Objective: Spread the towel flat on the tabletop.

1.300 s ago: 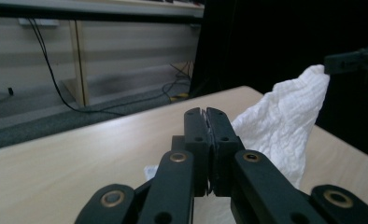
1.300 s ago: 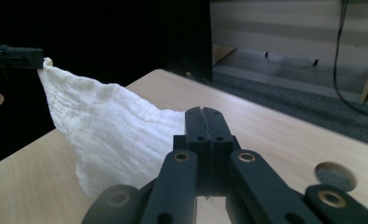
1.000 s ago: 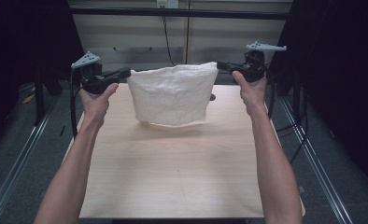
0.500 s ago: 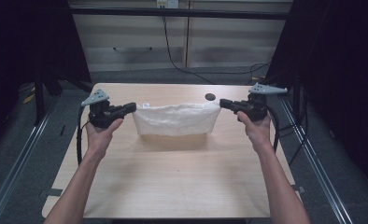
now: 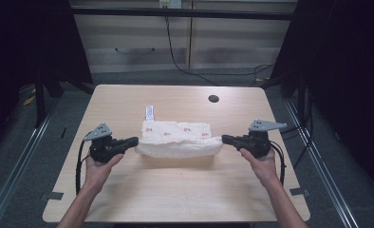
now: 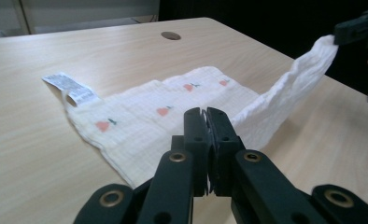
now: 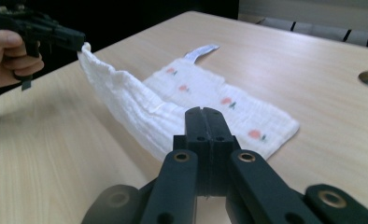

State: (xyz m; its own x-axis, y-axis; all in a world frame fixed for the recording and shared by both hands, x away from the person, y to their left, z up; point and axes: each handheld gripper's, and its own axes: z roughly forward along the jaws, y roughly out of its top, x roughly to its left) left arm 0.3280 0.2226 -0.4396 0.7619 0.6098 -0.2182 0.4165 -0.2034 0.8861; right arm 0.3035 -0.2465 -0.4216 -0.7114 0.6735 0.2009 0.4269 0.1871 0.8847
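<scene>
Cloth [image 5: 178, 138] edge between hand-held grippers

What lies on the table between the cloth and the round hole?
Nothing: in the high view, bare wood runs from the cloth to the hole. The label sits off to the left.

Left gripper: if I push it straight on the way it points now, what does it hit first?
The left gripper points across the table at the right gripper. Its jaws already pinch the white cloth, so it would bunch that cloth first, then probably meet the right gripper.
</scene>
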